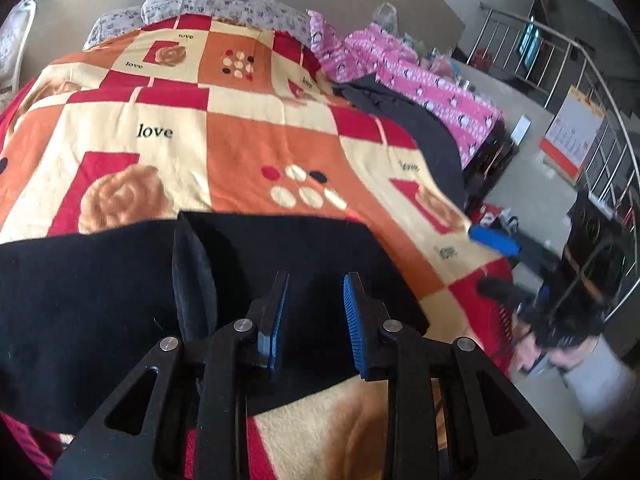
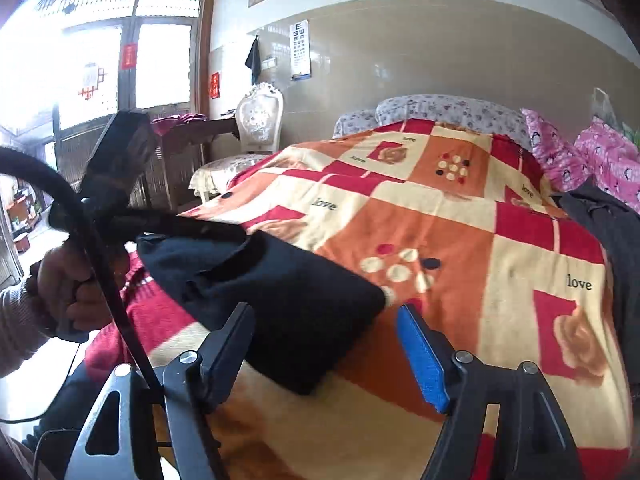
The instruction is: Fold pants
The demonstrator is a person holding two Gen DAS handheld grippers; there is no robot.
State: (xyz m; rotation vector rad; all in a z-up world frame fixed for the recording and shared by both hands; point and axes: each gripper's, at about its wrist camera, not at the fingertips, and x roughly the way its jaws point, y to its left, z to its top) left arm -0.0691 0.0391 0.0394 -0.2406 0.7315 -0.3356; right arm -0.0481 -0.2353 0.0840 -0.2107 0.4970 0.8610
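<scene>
Black pants lie folded on the patterned blanket near the bed's front edge. My left gripper hovers just above the pants, its blue-padded jaws apart and empty. In the right wrist view the folded pants lie left of centre, with the left gripper reaching over their far side. My right gripper is wide open and empty, just in front of the pants' near corner. It also shows blurred at the bed's right edge in the left wrist view.
A dark garment and a pink penguin quilt lie along the bed's right side. Floral pillows are at the head. A white chair and a table stand left of the bed. A metal railing is at the right.
</scene>
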